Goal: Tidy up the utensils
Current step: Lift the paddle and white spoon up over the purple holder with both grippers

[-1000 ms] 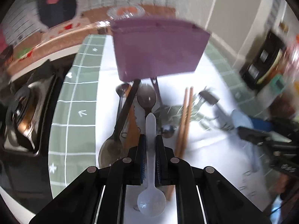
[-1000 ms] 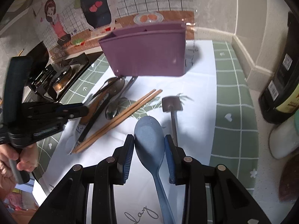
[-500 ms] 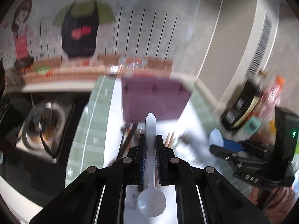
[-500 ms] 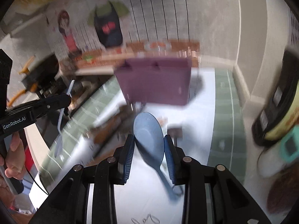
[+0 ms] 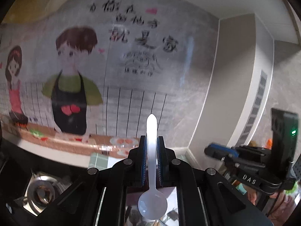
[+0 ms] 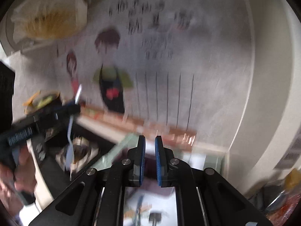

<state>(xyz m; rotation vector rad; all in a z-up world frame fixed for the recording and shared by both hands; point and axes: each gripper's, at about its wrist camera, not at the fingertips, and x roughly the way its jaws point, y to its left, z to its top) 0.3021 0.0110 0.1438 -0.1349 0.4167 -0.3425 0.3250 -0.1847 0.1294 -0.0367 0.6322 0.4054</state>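
My left gripper [image 5: 152, 141] is shut on a white plastic spoon [image 5: 152, 160], handle forward and bowl toward the camera. It is raised and tilted up at the wall. In the right wrist view the left gripper [image 6: 72, 109] shows at the left with the white spoon [image 6: 70, 131] hanging from it. My right gripper [image 6: 150, 143] has its jaws a narrow gap apart with nothing between them; the blue spoon is not in that gap. The right gripper also shows at the right of the left wrist view [image 5: 212, 149]. The purple holder is out of view.
A cartoon wall mural [image 5: 71, 86] fills both views. A stove burner [image 5: 40, 193] lies low left. The white mat with loose utensils [image 6: 154, 216] shows blurred below the right gripper. Bottles stand at the far right [image 6: 289, 188].
Both grippers rose and tilted up, so the table and purple holder dropped from view. The blue spoon that sat between the right jaws is gone from them. The left still holds the white spoon.
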